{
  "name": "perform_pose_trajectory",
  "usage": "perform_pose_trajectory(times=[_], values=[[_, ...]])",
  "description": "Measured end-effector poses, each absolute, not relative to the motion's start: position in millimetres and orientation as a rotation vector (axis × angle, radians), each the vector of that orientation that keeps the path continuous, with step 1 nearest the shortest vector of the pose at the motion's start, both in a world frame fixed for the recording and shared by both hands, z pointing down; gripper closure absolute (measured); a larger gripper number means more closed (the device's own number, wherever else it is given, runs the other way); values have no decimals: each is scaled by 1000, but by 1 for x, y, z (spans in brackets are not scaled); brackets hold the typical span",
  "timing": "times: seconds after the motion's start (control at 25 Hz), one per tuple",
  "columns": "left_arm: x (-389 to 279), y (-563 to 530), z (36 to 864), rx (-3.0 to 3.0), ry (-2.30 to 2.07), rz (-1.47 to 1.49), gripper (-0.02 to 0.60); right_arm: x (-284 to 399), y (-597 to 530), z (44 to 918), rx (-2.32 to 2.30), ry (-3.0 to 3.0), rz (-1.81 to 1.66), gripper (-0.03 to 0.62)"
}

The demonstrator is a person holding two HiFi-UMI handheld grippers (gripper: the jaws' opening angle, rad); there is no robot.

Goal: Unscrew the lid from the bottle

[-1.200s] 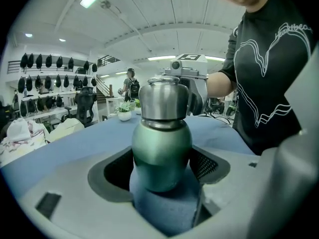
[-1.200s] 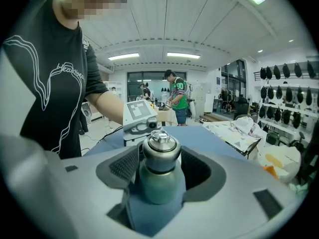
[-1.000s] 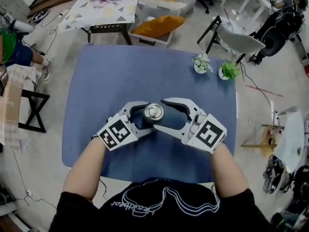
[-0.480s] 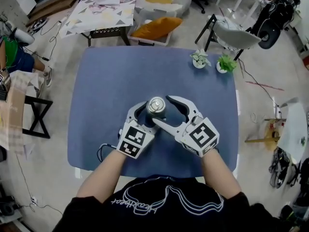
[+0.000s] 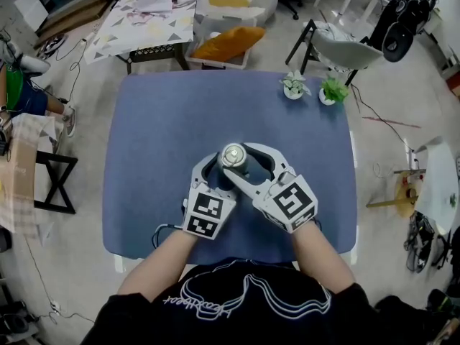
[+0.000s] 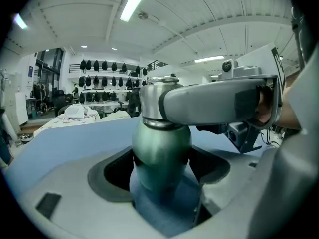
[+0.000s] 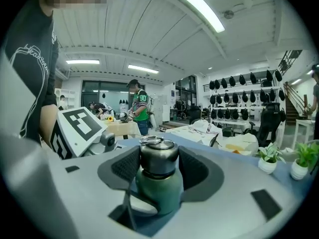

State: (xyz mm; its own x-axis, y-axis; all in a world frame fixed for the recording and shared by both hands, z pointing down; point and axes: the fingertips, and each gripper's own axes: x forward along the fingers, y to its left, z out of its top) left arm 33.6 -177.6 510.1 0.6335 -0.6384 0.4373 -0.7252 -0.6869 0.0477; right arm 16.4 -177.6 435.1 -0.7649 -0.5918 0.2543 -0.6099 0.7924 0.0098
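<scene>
Counted on one blue-topped rectangular table (image 5: 158, 121): one green metal bottle (image 6: 160, 153), one silver screw lid (image 7: 158, 158), two white plastic two-jaw grippers, the left gripper (image 5: 218, 172) and the right gripper (image 5: 239, 162), each carrying one black-and-white marker cube (image 5: 208, 215), and two small green plants in white pots (image 5: 293, 86) (image 5: 328, 90).

The person's forearms (image 5: 164, 259) reach forward and angle in toward each other, so the two grippers meet close together. The left gripper (image 5: 223, 175) sits lower, tipped a little downward, with its jaws clamped on the green body of the bottle (image 6: 160, 151). The right gripper (image 5: 236, 161) crosses just above it. Its jaws have just been closing, and its pads now press on both sides of the lid (image 7: 158, 159).
</scene>
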Motion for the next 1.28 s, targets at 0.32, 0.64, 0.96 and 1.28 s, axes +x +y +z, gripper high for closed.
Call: perform_pose_trajectory(times=[0.32,0.64,0.96,1.28], values=[[34,-179,509,2668,-1089,550,233,16,-179,436,919,-2754,96,349],[33,-178,509,2728,-968,574,233,13,-178,436,768,-2781,94,349],[35,-178,509,2837,-728,623,233,13,-177,437,484,-2768,52,349],[32,-177,509,2912,-494,659,233,11,-178,440,274,-2759,22,353]])
